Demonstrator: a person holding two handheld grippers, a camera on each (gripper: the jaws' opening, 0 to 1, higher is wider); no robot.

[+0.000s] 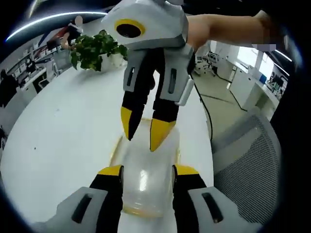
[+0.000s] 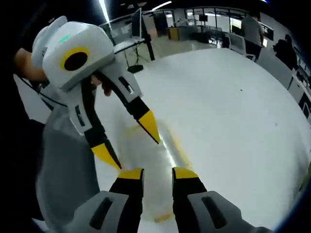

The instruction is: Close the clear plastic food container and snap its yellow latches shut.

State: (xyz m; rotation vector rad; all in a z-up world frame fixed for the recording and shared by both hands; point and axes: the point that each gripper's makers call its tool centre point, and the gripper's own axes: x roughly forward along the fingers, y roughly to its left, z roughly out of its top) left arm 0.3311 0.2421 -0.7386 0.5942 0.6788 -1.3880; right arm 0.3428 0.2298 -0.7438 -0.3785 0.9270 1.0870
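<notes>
The clear plastic container [image 1: 146, 182] lies on the white table [image 1: 63, 145], lid down, with yellow trim along its edges. My left gripper [image 1: 148, 170] stands open, its jaws flanking the container's near end on either side. My right gripper [image 1: 144, 128] comes down from the top with its yellow tips close together, just over the container's far end. In the right gripper view the container [image 2: 153, 160] runs forward between the jaws of my right gripper [image 2: 158, 174], which are apart. My left gripper [image 2: 128, 140] enters from the left, spread wide over the far end.
A potted green plant [image 1: 95, 48] stands at the table's far side. A grey mesh chair [image 1: 252, 160] sits by the table's right edge, with a black cable beside it. Office desks and a standing person [image 2: 252, 29] are far behind.
</notes>
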